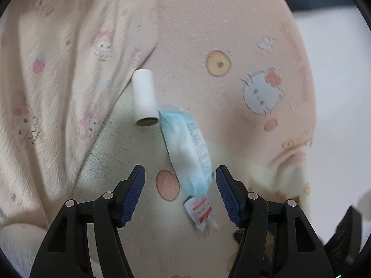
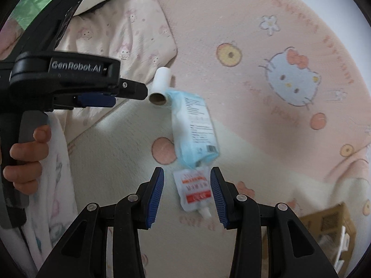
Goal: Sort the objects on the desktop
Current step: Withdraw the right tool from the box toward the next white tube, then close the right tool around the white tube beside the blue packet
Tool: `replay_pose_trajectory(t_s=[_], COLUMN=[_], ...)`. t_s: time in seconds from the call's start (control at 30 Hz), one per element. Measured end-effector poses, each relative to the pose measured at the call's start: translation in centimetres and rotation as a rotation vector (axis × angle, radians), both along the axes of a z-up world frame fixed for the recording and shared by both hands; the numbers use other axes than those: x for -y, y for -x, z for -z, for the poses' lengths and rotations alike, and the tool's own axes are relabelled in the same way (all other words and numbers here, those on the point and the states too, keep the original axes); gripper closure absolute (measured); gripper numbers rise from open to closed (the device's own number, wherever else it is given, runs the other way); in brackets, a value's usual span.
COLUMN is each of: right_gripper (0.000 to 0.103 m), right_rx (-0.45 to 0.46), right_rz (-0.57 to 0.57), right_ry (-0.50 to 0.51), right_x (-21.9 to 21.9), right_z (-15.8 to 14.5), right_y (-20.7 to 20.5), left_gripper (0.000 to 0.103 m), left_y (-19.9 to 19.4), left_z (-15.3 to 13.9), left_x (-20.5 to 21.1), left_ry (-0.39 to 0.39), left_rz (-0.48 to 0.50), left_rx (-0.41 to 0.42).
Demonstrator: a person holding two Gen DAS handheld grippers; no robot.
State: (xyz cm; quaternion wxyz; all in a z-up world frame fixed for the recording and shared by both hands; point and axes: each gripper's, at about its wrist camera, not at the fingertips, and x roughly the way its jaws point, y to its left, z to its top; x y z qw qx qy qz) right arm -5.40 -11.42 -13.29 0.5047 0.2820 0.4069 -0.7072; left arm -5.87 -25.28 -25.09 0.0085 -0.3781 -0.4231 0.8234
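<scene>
Here both tongs, left (image 1: 180, 193) and right (image 2: 187, 194), spread, empty; sachet (image 2: 196, 191) print blurred, unreadable.

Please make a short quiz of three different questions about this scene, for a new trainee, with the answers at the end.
1. True or false: the right gripper is shut on the small white-and-red pouch.
2. Multiple choice: what does the white paper roll touch at its open end? A) the light blue packet B) a metal cup C) the cardboard box
3. Fill the gap: in the left wrist view, the left gripper has its jaws ____.

Key: 1 false, the jaws are apart with the pouch between them; 2 A; 3 open.
</scene>
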Motion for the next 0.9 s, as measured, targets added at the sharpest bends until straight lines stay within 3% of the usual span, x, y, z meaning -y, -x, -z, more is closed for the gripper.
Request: replay_pose_trajectory(t_s=[0.33,0.53,0.73,0.9], right_gripper=[0.065,0.065,0.065,0.065], right_rx=[0.17,0.223,0.288,0.378], right_rz=[-0.042,-0.096,-0.104,-0.108], right_ry=[-0.024,-0.007,-0.014,-0.026], right_x=[6.2,9.9,12.6,14.2], right_z=[3.7,4.2,5.0,6.1], right_y=[1.5,1.9,3.0,3.6], left_gripper=[0.036,0.036,0.036,0.043], left_y=[3.8,6.4,7.7,8.8], left_z=[3.6,4.2,5.1,6.9], left_x=[4.0,4.2,5.6,7.2], left_ry=[-0.178,-0.16,-0.202,-0.348], left_rz=[-0.084,-0.065,-0.076,-0.073], left_rx=[0.072,0.106,0.113,0.125])
